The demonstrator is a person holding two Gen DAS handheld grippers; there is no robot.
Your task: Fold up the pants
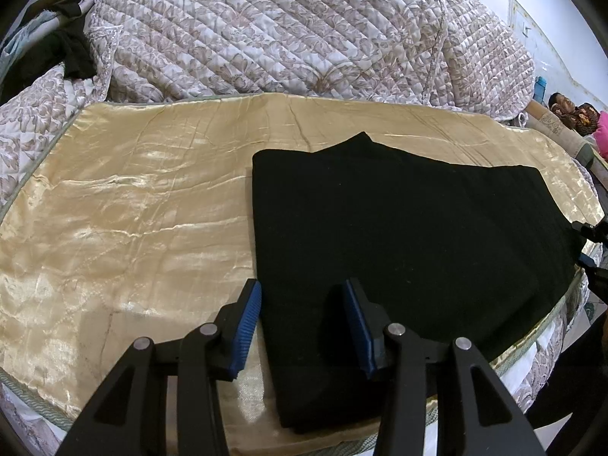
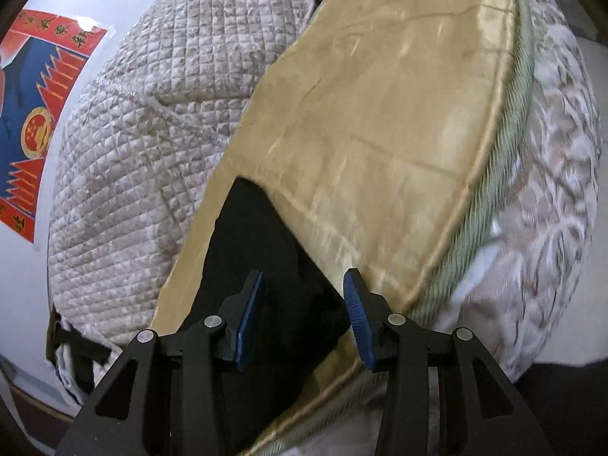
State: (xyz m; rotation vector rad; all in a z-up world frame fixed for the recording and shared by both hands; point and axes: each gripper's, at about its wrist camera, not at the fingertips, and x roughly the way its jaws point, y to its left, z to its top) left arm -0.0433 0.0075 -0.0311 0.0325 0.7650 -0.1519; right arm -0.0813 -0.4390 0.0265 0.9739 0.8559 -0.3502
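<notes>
The black pants (image 1: 410,250) lie folded into a flat block on the gold satin cover (image 1: 133,209) of the bed. My left gripper (image 1: 304,304) is open and hovers over the pants' near left corner, with nothing between its blue pads. In the right wrist view the pants (image 2: 258,266) show as a dark wedge on the gold cover (image 2: 380,133). My right gripper (image 2: 304,300) is open and empty just above their end near the bed's edge. The right gripper's tip also shows in the left wrist view (image 1: 592,243), beside the pants' right edge.
A quilted floral bedspread (image 1: 285,30) is piled along the far side of the bed. Dark clothes (image 1: 72,53) lie at the far left. The bed's green corded edge (image 2: 505,190) runs close by. A red and blue poster (image 2: 34,114) hangs on the wall.
</notes>
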